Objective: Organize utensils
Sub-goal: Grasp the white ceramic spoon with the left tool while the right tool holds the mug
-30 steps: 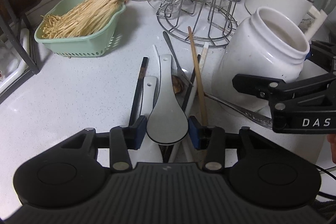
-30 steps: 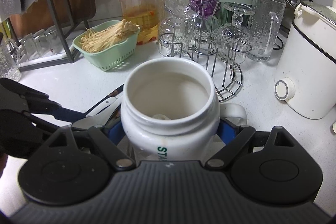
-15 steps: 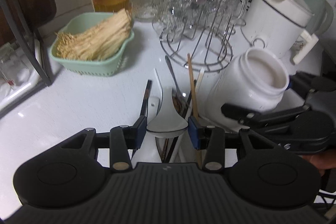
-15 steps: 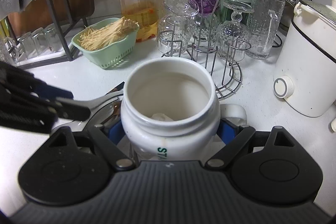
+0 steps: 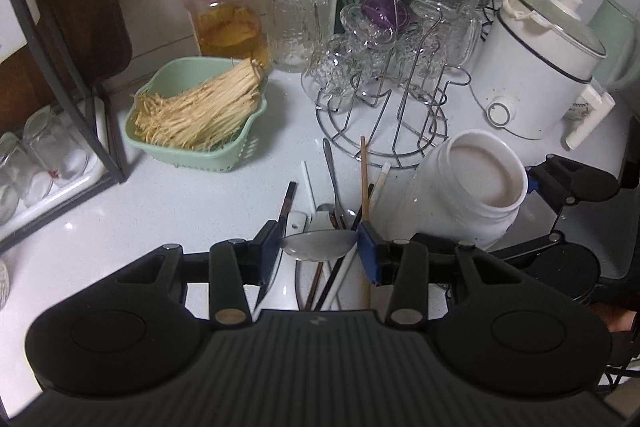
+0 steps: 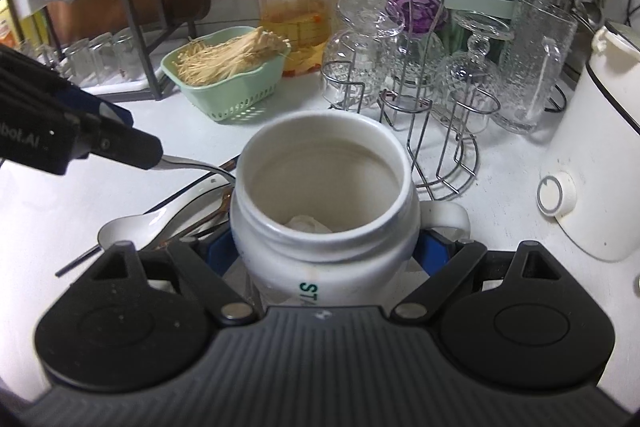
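Left gripper (image 5: 319, 250): while you hold it up, your fingers clamp the spoon (image 5: 318, 246) bowl between them
Right gripper (image 6: 328, 251): your fingers grasp the white jar (image 6: 326, 223)

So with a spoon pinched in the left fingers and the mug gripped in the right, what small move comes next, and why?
Probably carry the spoon across to the white mug's open mouth, then lower it in. The left gripper holds the spoon by its bowl, clear of the utensil pile on the counter. The right gripper clamps the mug, which the left view shows leaning toward the pile.
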Tool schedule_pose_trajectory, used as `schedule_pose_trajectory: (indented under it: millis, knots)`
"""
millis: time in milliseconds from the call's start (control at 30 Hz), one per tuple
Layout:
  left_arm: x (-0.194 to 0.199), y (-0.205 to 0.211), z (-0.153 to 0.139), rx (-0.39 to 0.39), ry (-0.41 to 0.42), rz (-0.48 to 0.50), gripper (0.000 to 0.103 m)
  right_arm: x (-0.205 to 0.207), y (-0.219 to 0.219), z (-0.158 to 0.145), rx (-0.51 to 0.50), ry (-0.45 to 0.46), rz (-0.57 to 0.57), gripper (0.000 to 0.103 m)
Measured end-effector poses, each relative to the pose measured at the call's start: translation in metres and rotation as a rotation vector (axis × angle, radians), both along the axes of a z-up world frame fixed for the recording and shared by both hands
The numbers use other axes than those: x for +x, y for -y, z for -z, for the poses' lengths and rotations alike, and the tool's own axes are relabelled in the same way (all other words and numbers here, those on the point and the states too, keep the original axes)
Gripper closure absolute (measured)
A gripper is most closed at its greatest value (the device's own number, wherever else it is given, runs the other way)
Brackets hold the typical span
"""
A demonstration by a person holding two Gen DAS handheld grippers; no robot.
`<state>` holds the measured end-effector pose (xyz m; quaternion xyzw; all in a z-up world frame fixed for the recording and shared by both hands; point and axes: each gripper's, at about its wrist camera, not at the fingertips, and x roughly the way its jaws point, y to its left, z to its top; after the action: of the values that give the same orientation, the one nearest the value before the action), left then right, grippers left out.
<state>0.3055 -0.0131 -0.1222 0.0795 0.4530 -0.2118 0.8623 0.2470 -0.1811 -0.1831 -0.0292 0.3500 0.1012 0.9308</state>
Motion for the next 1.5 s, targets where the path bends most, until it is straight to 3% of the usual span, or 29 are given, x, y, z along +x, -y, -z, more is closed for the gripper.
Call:
schedule_pose_trajectory:
  millis: [200,567,833,1100,1333,1500]
  knots:
    - [-0.013,-0.002,0.016,-0.004,-0.029,-0.093,0.055,0.001,0.004,0.000,0.002,0.013,-0.043,0.011]
    - [-0.021,-0.018,0.061,-0.021,-0.082,-0.174,0.055,0.002,0.007,0.000,-0.005,0.013,-0.082,0.011]
    - [-0.019,-0.025,0.079,-0.035,-0.116,-0.211,0.054,0.003,0.007,-0.001,-0.011,0.003,-0.094,0.011]
    - [-0.016,-0.037,0.078,-0.086,-0.157,-0.246,0.054,0.005,0.006,-0.002,-0.016,-0.001,-0.097,0.011]
    - [-0.023,-0.070,0.066,-0.273,-0.220,-0.356,0.054,0.005,0.004,-0.001,-0.033,0.000,-0.098,0.011]
    - [-0.021,-0.095,0.069,-0.414,-0.317,-0.463,0.054,0.005,0.003,0.000,-0.042,0.001,-0.097,0.011]
